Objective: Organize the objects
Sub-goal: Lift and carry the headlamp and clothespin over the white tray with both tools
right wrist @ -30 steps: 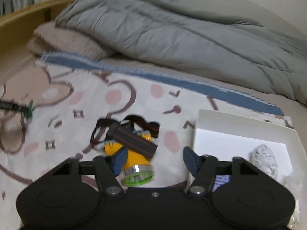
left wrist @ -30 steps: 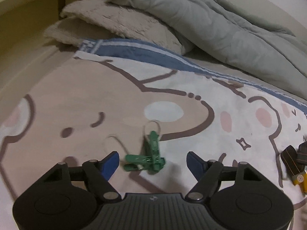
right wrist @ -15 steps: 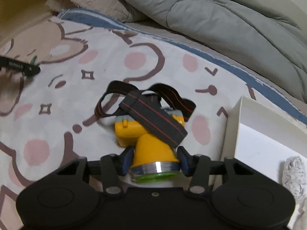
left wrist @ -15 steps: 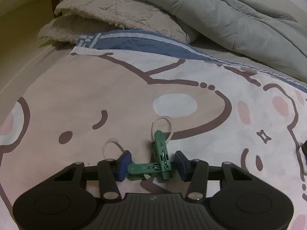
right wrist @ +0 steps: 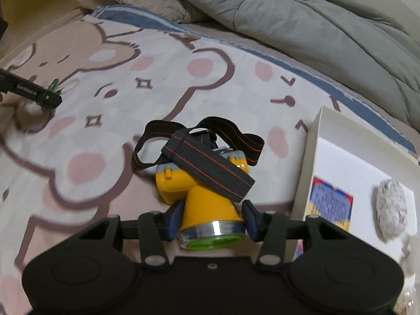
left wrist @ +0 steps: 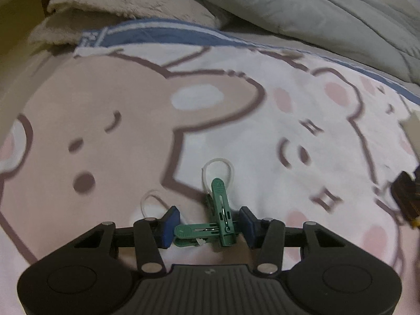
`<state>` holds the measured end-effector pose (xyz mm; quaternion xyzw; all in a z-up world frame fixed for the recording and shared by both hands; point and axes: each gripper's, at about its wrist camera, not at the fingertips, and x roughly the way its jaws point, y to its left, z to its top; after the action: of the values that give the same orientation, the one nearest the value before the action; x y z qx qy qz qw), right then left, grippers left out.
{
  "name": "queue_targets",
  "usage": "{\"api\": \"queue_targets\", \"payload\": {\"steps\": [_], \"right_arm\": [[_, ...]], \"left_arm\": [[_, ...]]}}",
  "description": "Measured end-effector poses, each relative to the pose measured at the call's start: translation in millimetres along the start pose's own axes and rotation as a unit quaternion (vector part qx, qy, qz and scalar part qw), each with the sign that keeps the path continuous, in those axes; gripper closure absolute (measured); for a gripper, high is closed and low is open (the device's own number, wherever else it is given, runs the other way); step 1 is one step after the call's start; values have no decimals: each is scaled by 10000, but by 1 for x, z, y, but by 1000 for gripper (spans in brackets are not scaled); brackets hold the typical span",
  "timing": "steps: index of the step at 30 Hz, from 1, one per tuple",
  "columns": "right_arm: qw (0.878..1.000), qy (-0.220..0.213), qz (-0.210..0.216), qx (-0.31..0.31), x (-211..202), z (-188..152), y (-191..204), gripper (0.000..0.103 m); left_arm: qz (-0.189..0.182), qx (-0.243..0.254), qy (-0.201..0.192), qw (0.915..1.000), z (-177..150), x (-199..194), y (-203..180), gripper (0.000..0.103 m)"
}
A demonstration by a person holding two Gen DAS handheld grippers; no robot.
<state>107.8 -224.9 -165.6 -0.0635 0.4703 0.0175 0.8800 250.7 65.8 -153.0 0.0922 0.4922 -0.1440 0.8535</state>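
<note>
Two green clothes pegs [left wrist: 220,218] with white loops lie crossed on the bear-print sheet [left wrist: 131,131]. My left gripper [left wrist: 208,227] is shut on them, its blue pads touching them from either side. In the right wrist view a yellow headlamp [right wrist: 204,199] with a black strap [right wrist: 210,160] lies on the sheet, lens toward the camera. My right gripper [right wrist: 212,221] is shut on its yellow cone, just behind the silver rim. The left gripper [right wrist: 50,97] shows far left in that view. A bit of the strap [left wrist: 405,197] shows at the right edge of the left wrist view.
A white open box [right wrist: 309,157] stands right of the headlamp, holding a colourful card [right wrist: 330,204] and a fluffy white lump [right wrist: 391,210]. A grey duvet [right wrist: 315,13] and a beige pillow [left wrist: 131,2] lie at the back. A yellowish bed frame [left wrist: 15,39] runs along the left.
Both grippers went from open to shut: the left on the green pegs, the right on the headlamp. Both cameras moved in closer and tilted further down over the sheet.
</note>
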Motion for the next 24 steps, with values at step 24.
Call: {"api": "queue_targets", "payload": {"steps": [24], "right_arm": [[9984, 554, 139, -16, -83, -82, 39, 53]], "left_arm": [[-1092, 1573, 423, 9806, -115, -82, -114, 52]]}}
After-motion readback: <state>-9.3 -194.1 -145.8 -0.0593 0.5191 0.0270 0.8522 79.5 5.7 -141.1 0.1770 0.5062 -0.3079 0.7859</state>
